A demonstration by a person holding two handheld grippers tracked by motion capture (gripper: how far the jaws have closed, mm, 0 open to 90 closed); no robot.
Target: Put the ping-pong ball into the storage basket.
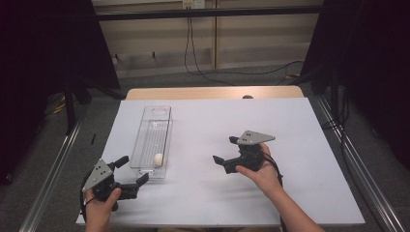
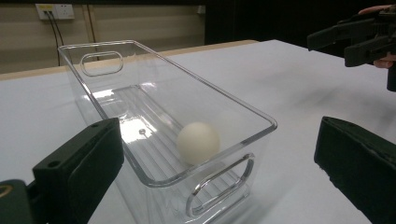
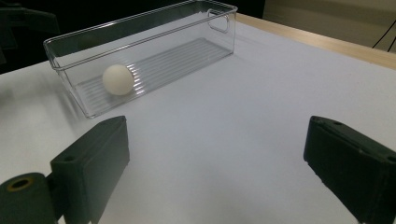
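so the ball [image 2: 198, 142] sits inside the clear bin [image 1: 167, 145], down at the end nearest the person, resting on the ribbed floor close to the end wall with the handle cutout. it looks like a ping-pong ball or something similar: probably very light, smooth, hard-shelled and round, so it would likely roll or squirt out if pinched off-centre. best bet would be coming straight down into the bin and closing across its widest middle, gently. the left gripper [image 1: 131, 173] hovers just beside that near end of the bin, jaws wide open with nothing in them. the right gripper [image 1: 224, 152] is well apart over the bare white table [image 1: 300, 193], pointing toward the bin, jaws also spread wide and empty. the bin walls are tall and narrow, so there isn't much room beside the ball.
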